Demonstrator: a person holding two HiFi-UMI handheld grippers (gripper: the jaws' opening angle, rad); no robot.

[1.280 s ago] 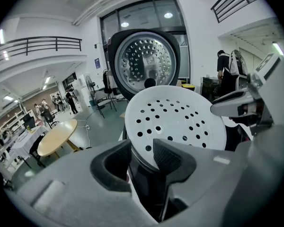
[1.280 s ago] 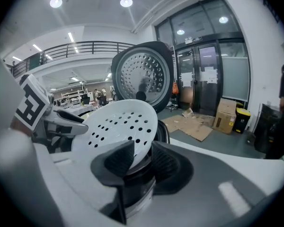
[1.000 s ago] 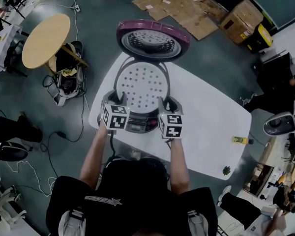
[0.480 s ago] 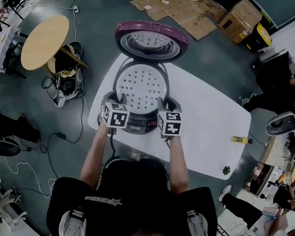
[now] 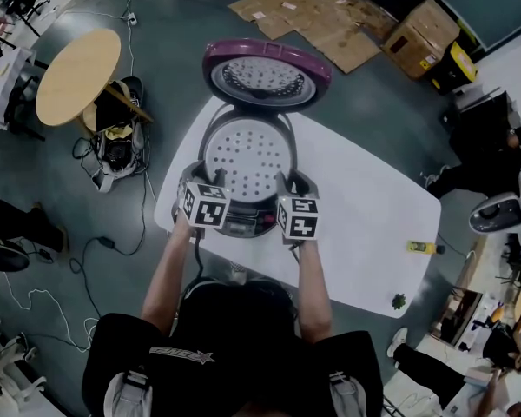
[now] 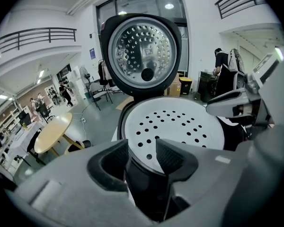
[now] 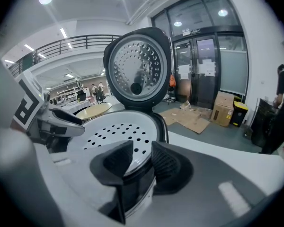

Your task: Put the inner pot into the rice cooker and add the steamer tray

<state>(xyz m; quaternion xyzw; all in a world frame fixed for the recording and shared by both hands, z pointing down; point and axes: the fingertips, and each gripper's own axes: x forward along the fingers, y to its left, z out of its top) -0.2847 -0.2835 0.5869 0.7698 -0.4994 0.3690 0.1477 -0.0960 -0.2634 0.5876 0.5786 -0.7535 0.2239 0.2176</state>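
Left hand-held gripper [image 6: 142, 148], right hand-held gripper [image 7: 142, 148], jaws just widened, loose astride steamer tray [image 5: 247, 155] rim

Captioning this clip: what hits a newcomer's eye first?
The rice cooker on the white table gapes open, its purple lid raised behind, and the white perforated steamer tray sits inside. The left gripper and right gripper straddle the tray's near rim; their jaws have just been opening.
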